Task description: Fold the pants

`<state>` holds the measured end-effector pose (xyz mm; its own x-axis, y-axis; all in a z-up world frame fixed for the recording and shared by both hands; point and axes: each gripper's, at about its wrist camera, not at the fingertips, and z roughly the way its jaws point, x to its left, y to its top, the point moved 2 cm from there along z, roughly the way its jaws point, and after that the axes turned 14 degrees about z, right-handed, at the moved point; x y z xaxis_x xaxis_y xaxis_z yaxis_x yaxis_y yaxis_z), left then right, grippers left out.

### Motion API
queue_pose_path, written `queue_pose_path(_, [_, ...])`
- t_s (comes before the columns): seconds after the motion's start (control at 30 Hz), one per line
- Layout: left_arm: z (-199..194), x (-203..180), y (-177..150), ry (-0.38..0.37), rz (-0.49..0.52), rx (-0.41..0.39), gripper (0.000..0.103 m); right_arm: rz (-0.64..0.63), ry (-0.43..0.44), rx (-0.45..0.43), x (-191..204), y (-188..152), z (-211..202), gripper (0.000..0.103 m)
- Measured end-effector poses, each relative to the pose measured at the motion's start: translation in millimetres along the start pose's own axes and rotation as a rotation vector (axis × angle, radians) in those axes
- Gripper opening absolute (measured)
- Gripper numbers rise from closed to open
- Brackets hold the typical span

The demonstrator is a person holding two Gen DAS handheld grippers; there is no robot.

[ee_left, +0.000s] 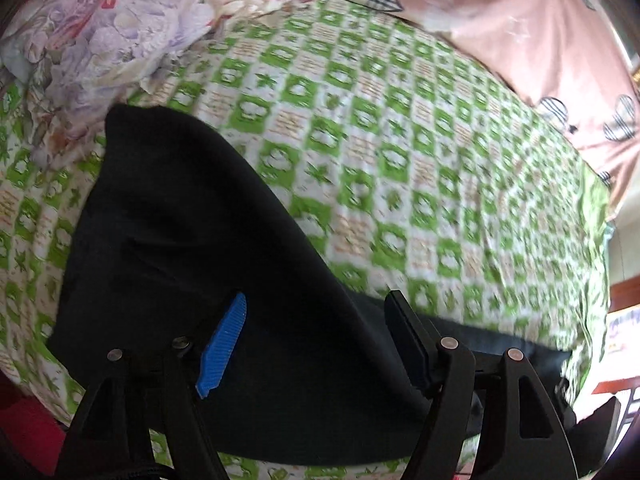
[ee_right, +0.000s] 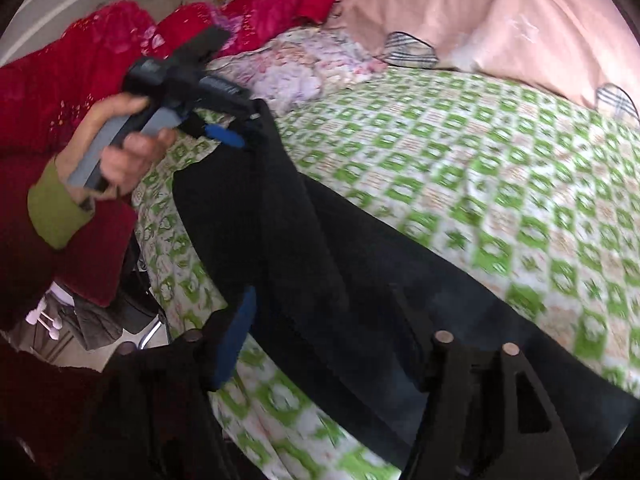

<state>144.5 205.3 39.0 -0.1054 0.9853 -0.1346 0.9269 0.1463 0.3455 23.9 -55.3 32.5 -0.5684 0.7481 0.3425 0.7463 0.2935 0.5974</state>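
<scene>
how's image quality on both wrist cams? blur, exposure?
Left wrist: motion blur smears the green checked sheet, worst toward the right; black pants are a near-featureless dark mass; window corner at lower right blown out. Right wrist: blur heavier still, sheet pattern streaked; pants underexposed; strong fisheye curvature in both.

A green and white checked sheet (ee_left: pixel 400 168) with leaf and flower squares covers the bed. At its far side lies a pink quilt (ee_left: pixel 540 32) with plaid leaf patches. Beside the quilt, a floral blanket (ee_left: pixel 120 32) in lilac and pale pink is bunched up on the sheet. In the right wrist view a red cloth (ee_right: pixel 100 48) with small light marks is heaped at the far left edge of the bed, touching the floral blanket
</scene>
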Motion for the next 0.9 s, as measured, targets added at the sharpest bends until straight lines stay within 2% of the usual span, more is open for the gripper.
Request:
queue_pose_path(0.17, [14, 18, 22, 0.075, -0.03, 0.041, 0.072, -0.131, -0.043, 0.015, 39, 16, 44, 0.067])
queue_pose_path(0.23, [20, 26, 25, 0.082, -0.044, 0.05, 0.065, -0.182, -0.076, 0.031, 47, 19, 62, 0.067])
queue_pose_path(0.27, [22, 28, 25, 0.09, -0.047, 0.048, 0.05, -0.196, -0.095, 0.04, 48, 19, 70, 0.067])
queue_pose_path(0.3, [22, 31, 23, 0.089, -0.047, 0.036, 0.026, -0.207, -0.115, 0.055, 48, 20, 79, 0.067])
queue_pose_path(0.33, [21, 31, 20, 0.08, -0.048, 0.024, 0.014, -0.207, -0.122, 0.068, 46, 20, 85, 0.06])
queue_pose_path(0.37, [18, 32, 16, 0.062, -0.052, 0.004, 0.01, -0.199, -0.12, 0.079, 42, 21, 86, 0.034])
queue_pose_path(0.43, [7, 35, 4, 0.036, -0.063, -0.063, 0.008, -0.153, -0.106, 0.082, 35, 23, 84, 0.011])
queue_pose_path(0.47, [1, 34, -2, 0.024, -0.069, -0.086, 0.006, -0.138, -0.083, 0.072, 33, 24, 79, 0.007])
queue_pose_path(0.53, [-16, 37, -19, -0.018, -0.09, -0.162, 0.006, -0.104, -0.04, 0.053, 30, 26, 66, 0.007])
queue_pose_path(0.7, [-51, 39, -63, -0.066, -0.133, -0.287, 0.005, -0.104, 0.066, 0.03, 40, 23, 38, 0.007])
queue_pose_path(0.77, [-62, 40, -84, -0.078, -0.144, -0.333, 0.005, -0.145, 0.077, 0.038, 47, 18, 32, 0.007])
queue_pose_path(0.9, [-63, 44, -114, -0.104, -0.169, -0.363, 0.005, -0.207, 0.061, 0.076, 57, 7, 35, 0.007])
